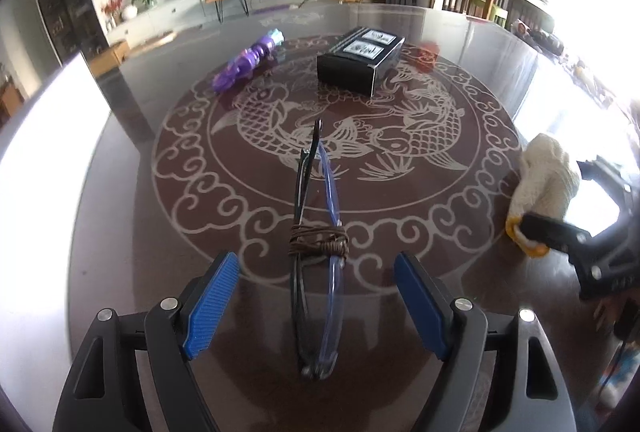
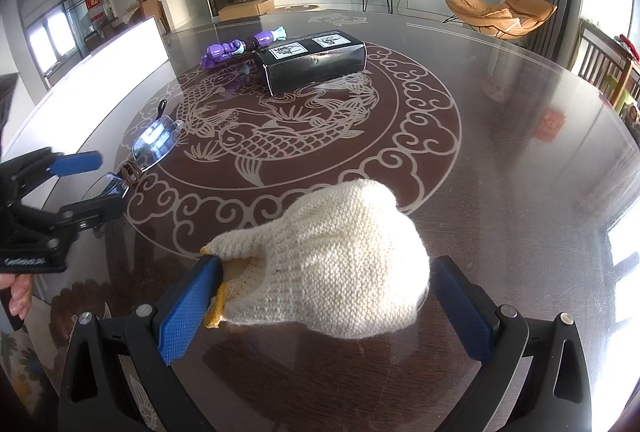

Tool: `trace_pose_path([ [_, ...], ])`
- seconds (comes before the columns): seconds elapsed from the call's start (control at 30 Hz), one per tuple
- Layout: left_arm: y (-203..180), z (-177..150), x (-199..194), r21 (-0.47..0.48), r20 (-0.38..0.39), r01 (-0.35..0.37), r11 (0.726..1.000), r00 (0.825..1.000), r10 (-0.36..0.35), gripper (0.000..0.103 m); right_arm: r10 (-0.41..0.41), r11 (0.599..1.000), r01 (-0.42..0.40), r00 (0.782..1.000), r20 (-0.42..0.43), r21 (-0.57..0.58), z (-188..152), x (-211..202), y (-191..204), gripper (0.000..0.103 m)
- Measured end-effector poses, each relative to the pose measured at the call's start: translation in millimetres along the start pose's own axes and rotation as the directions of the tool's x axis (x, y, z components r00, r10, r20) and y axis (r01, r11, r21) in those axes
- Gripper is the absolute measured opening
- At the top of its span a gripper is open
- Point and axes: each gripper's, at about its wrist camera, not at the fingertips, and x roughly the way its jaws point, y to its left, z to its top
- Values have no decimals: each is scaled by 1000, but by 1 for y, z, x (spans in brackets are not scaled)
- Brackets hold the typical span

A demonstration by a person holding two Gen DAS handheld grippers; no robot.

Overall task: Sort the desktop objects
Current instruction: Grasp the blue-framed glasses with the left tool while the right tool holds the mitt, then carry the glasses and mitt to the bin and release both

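Indoors, on a round glass-topped table (image 1: 120,191) patterned with two carp inside a ring of cloud scrolls, a person works two hand-held grippers side by side. Folded rimless glasses (image 1: 318,264), their arms bound together with brown cord (image 1: 319,246), lie on the glass between the blue pads (image 1: 212,306) of the left gripper (image 1: 318,302). Its jaws stand wide, with clear space on both sides of the frame, so nothing is being squeezed. From the right wrist view the same glasses (image 2: 154,143) sit at the edge of the cloud border, the left gripper (image 2: 94,181) straddling their near end, and fingers of a hand (image 2: 18,298) show at the picture's left edge below it.

Just to the right, a cream knitted glove (image 2: 332,264) with a yellow cuff (image 2: 214,312) lies between the pads of the right gripper (image 2: 324,308). The left pad (image 2: 188,308) touches the cuff; the right pad sits against or just beside the glove's far side, and whether it presses cannot be told. From the left wrist view the glove (image 1: 544,183) lies by the table's right rim, one finger of the right gripper (image 1: 554,232) crossing its cuff.

Farther back, well apart from both, a black box (image 1: 360,61) with two white labels rests near the table's middle, and a purple toy (image 1: 246,61) with a pale blue end lies to its left.
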Motion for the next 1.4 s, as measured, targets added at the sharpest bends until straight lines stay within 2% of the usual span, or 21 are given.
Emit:
trace_pose_path([
  [0.2,3,6,10,-34,-22,-5,999,1000,4,81,8,1000,-8,1000,3,6,0,-1,-1,103],
  [0.37,4,5,14,-44,-22,-15,999,1000,14,94,21,1000,-21,1000,9,16,0,-2,-3,103],
  [0.43,7,4,15,-52,-21,-19,998,1000,18,103,25,1000,-25,1000,10,18,1,-2,-3,103],
  [0.63,9,4,15,-46,-20,-16,999,1000,15,103,38,999,-39,999,18,30,0,-4,-6,103],
  [0.77,11,8,17,-33,-48,0,999,999,-2,103,63,989,-73,995,84,128,-2,-16,-25,103],
  [0.87,11,15,20,-15,-105,13,1000,994,-15,103,151,960,-174,982,113,222,-8,-19,-44,103],
  [0.9,11,17,21,-14,-113,10,1000,993,-11,100,153,954,-180,980,124,241,-12,-24,-48,103],
  [0.93,9,18,18,-8,-89,11,1000,996,-11,77,141,955,-167,983,120,247,-13,-26,-50,103],
  [0.97,6,20,14,4,-64,16,1000,998,-16,64,136,955,-161,984,114,250,-15,-31,-51,103],
  [1.0,2,21,12,17,-54,22,1000,998,-21,33,139,954,-163,984,110,250,-16,-36,-53,103],
  [1.03,-3,23,11,26,-55,29,999,998,-27,27,139,955,-161,985,104,248,-17,-40,-54,103],
  [1.13,-6,20,9,12,-31,24,1000,999,-24,26,116,970,-124,992,50,208,-14,-52,-51,103],
  [1.2,-3,15,6,-29,-14,32,999,999,-32,26,126,973,-122,992,-7,196,-10,-55,-49,103],
  [1.27,0,8,0,-71,6,42,997,999,-42,26,190,960,-170,979,-72,222,-7,-50,-48,103],
  [1.33,-1,1,-9,-83,35,39,996,999,-37,26,256,942,-214,956,-141,258,0,-33,-40,103],
  [1.4,0,-3,-17,-90,57,41,995,998,-36,26,217,949,-175,966,-138,261,5,-23,-33,103],
])
